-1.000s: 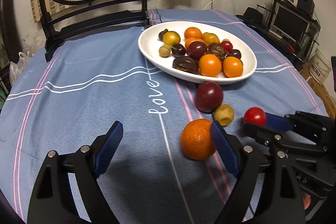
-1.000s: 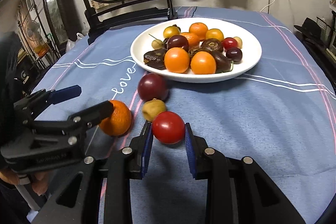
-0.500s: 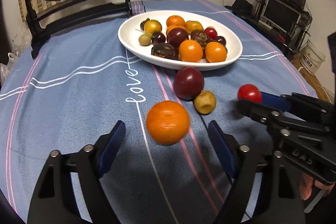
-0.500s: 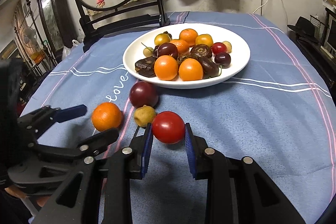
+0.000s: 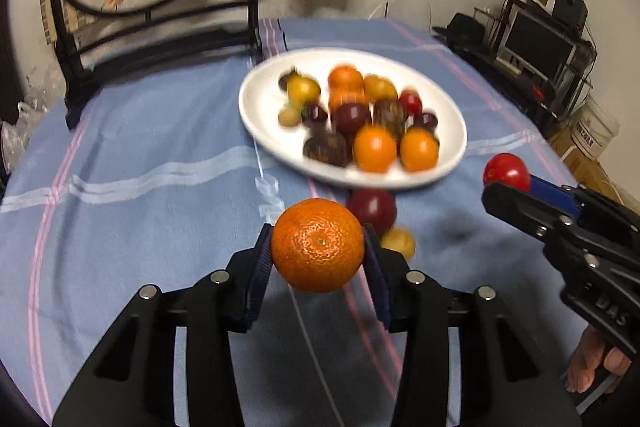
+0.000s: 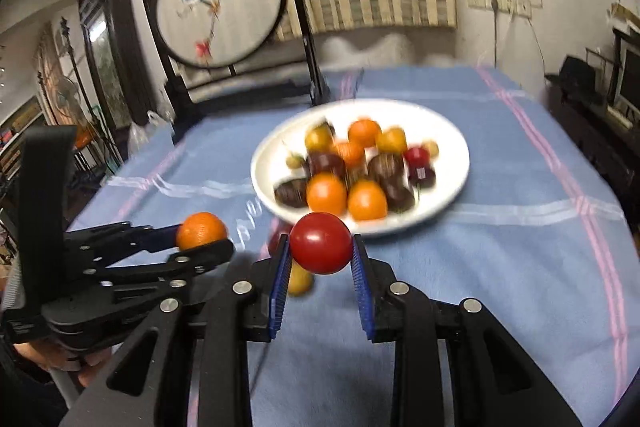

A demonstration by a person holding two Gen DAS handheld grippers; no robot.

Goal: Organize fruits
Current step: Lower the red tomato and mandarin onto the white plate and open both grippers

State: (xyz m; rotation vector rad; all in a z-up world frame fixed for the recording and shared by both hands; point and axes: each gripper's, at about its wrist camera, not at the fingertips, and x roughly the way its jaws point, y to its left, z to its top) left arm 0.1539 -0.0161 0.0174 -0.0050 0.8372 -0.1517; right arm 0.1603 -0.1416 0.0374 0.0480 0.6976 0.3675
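In the left wrist view the left gripper (image 5: 318, 247) fills the lower middle of the frame, its jaws closing with the orange (image 5: 318, 245) between them, both blue pads pressing its sides. The orange hangs clear above the blue cloth of the desk (image 5: 140, 227). Just behind it, near the frame's centre, a dark red plum (image 5: 372, 209) and a small yellow fruit (image 5: 398, 243) lie on the cloth, touching or nearly so. To the left of them the cloth is bare right out to the desk's left edge.

In the right wrist view the right gripper (image 6: 320, 259) sits at lower centre, clamped tight on a red tomato (image 6: 321, 243), also lifted off the cloth. Open cloth spreads to the right of it as far as the pink stripes near the right edge.

Farther back, in the middle of both views, the white plate (image 5: 260, 107) holds a blurred heap of orange, yellow, dark and red fruit. Beyond the plate's far rim stands a black chair (image 5: 160, 27) at the desk's far edge.
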